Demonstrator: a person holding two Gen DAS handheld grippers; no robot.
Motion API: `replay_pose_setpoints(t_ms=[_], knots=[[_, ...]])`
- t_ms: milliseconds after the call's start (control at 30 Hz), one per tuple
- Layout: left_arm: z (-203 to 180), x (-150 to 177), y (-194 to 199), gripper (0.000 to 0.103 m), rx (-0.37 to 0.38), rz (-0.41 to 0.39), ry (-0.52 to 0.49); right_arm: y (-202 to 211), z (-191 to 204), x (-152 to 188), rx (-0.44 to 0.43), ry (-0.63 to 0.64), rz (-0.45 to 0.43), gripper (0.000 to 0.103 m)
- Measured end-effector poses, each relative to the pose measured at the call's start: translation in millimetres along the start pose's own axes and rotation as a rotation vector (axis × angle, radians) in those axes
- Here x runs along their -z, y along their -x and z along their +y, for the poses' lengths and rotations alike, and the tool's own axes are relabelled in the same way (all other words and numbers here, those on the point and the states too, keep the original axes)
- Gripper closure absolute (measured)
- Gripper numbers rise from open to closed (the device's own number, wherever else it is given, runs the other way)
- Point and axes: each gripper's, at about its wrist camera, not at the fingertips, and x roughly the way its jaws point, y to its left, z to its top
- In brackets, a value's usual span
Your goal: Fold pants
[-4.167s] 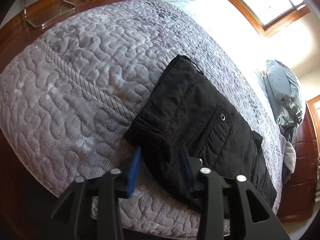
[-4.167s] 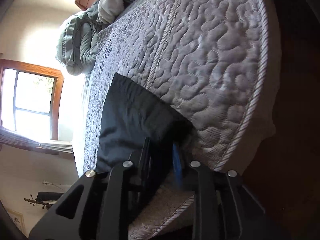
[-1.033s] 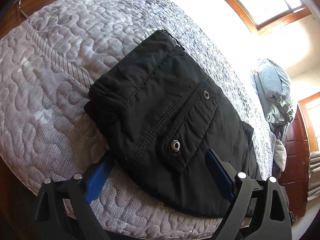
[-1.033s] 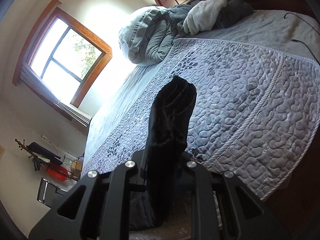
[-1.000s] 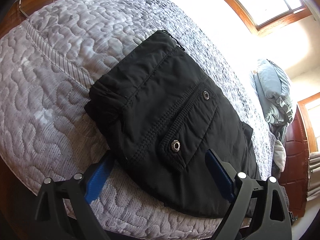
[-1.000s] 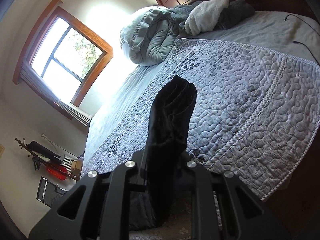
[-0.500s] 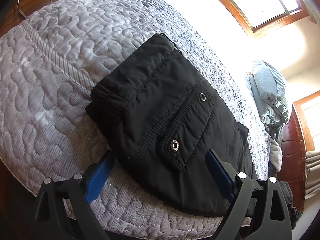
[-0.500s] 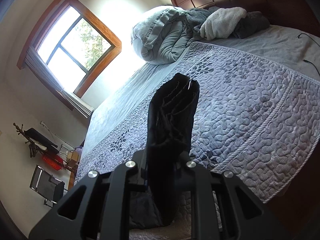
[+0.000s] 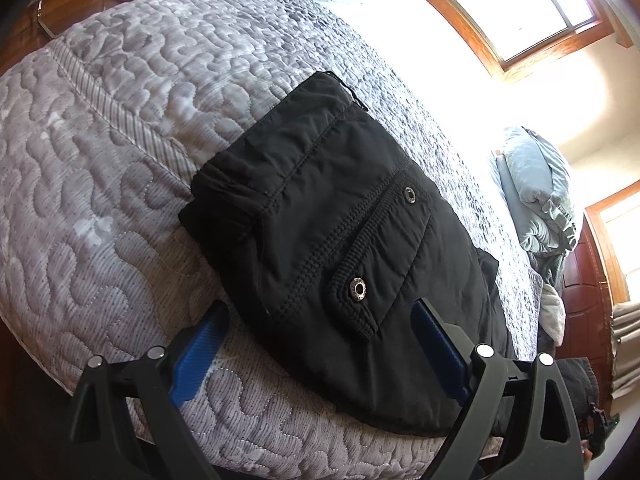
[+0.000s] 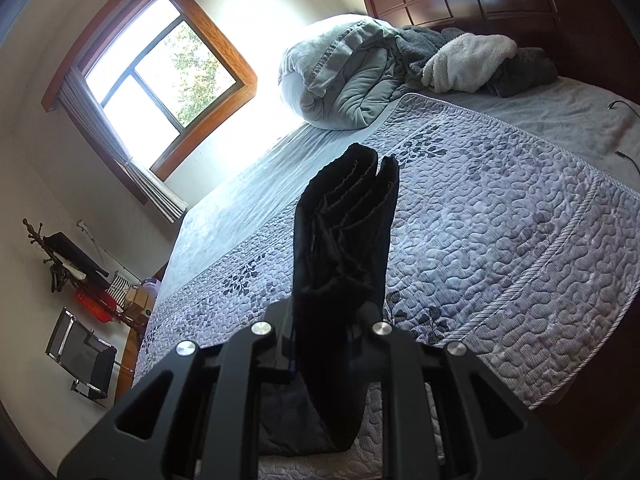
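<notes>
Black pants lie folded on the grey quilted bed, waistband end toward the left, a snap pocket flap facing up. My left gripper is open, its blue pads straddling the near edge of the pants without gripping. My right gripper is shut on the pants' other end and holds that stack of layers lifted upright above the quilt, edges fanned at the top.
The quilt covers the bed, its near edge close under both grippers. A bundled grey duvet and white blanket lie by the dark headboard. A window, folding chair and clutter stand at the left.
My right gripper has raised and tilted the held pants end further, so the view now looks more up the bed. My left gripper stays open and has drawn back slightly.
</notes>
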Motion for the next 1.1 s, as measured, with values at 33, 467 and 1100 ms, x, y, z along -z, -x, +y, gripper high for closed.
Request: replay_pose_setpoints(t_ms=[33,467,1100], knots=[[0,1,0,0.010,0.002,-0.002,-0.001,1,4,0,0.003,0.011,0.000,0.088],[1,2,-1,0.010,0.016,-0.013,-0.008,-3,53,6,0.083,0.169,0.004,0.088],[-17,10,-7,0.010,-0.054,-0.020,-0.050,0,76,10,0.098,0.258,-0.034,0.088]])
